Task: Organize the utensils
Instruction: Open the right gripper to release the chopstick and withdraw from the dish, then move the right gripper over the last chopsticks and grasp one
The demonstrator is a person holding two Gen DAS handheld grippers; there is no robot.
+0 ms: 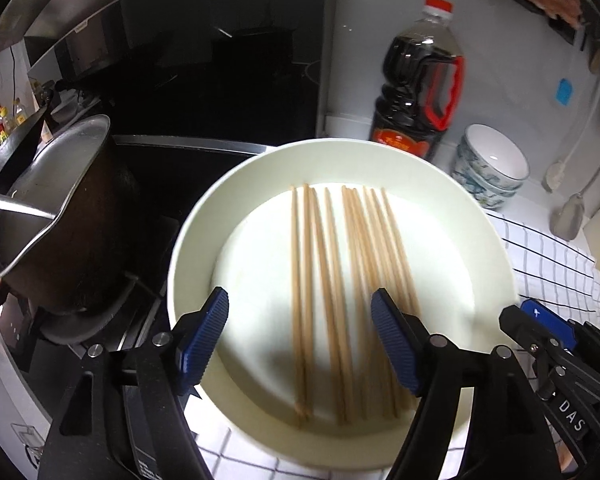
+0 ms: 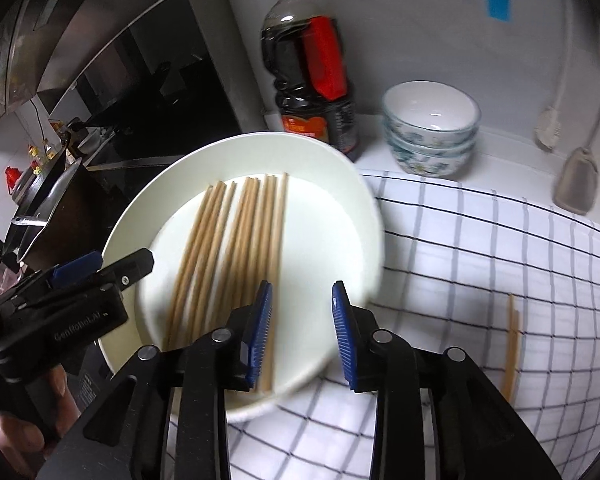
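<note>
1. On the left wrist view, a white plate (image 1: 496, 248) is filling the centre, sitting on a checked cloth (image 1: 552, 264), with chopsticks (image 1: 332, 300) lying side by side in it, running from 12 to 6 o'clock.
2. The left gripper (image 1: 300, 344) is hovering over the plate's 6 o'clock rim, its blue pads spread wide apart and holding nothing; the chopsticks are lying between and below them.
3. At 9 o'clock a pot (image 1: 60, 216) is standing on the stove; at 1 o'clock a dark sauce bottle (image 1: 416, 92) is standing, with stacked bowls (image 1: 488, 164) at 2 o'clock. The right gripper (image 1: 548, 324) is showing at 4 o'clock.
4. On the right wrist view, the right gripper (image 2: 302, 336) is hanging over the plate's (image 2: 364, 216) 5 o'clock rim, pads apart and empty, the left pad just beside the outermost of the chopsticks (image 2: 236, 248).
5. A separate pair of sticks (image 2: 511, 352) is lying on the cloth (image 2: 480, 264) at 4 o'clock, well apart from the plate.
6. The left gripper (image 2: 100, 268) is reaching in at 9 o'clock; bottle (image 2: 312, 72) at 12, bowls (image 2: 430, 128) at 1.
</note>
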